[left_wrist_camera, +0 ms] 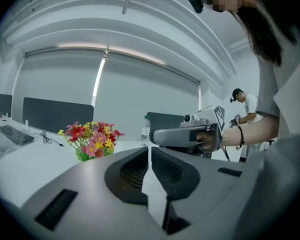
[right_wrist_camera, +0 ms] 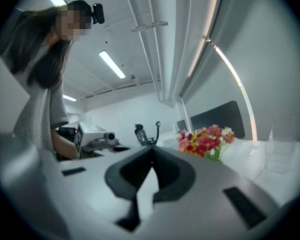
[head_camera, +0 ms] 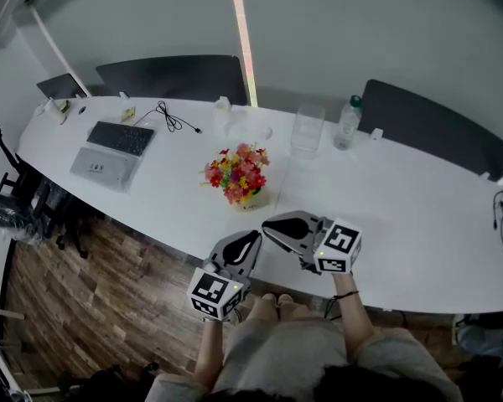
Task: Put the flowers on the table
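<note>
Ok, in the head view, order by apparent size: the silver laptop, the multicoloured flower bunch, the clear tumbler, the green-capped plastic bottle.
1. silver laptop
2. multicoloured flower bunch
3. clear tumbler and green-capped plastic bottle: too alike to rank.

I saw the grey, black-lined left gripper (head_camera: 253,238) and right gripper (head_camera: 270,226), black-and-white marker cubes (head_camera: 214,292), a grey shirt (head_camera: 285,350) and a black wristband (head_camera: 345,294).
</note>
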Demonstrator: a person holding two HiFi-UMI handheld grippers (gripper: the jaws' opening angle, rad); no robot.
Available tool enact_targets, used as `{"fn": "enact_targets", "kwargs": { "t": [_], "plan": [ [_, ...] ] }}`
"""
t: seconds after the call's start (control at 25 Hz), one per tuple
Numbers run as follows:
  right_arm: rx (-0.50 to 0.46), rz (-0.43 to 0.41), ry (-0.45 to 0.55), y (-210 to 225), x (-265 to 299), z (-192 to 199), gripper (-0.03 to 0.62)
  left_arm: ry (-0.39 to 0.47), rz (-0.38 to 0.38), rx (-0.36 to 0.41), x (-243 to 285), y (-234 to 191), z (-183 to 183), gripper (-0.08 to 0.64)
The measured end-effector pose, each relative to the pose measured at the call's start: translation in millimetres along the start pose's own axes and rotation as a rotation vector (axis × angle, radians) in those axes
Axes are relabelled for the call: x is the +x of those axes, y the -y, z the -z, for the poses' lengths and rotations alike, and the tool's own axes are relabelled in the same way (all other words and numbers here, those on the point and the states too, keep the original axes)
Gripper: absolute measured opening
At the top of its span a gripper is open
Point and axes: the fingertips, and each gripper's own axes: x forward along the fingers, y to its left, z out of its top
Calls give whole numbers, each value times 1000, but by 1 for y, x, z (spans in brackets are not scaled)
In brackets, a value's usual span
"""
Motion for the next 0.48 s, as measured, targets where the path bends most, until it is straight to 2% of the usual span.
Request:
{"fn": "enact_targets", "kwargs": {
  "t": [0.48],
  "plan": [
    [-54,-23,14,-4,-5,-14,23,39,-13,34,-1,3,-20,26]
  ]
}}
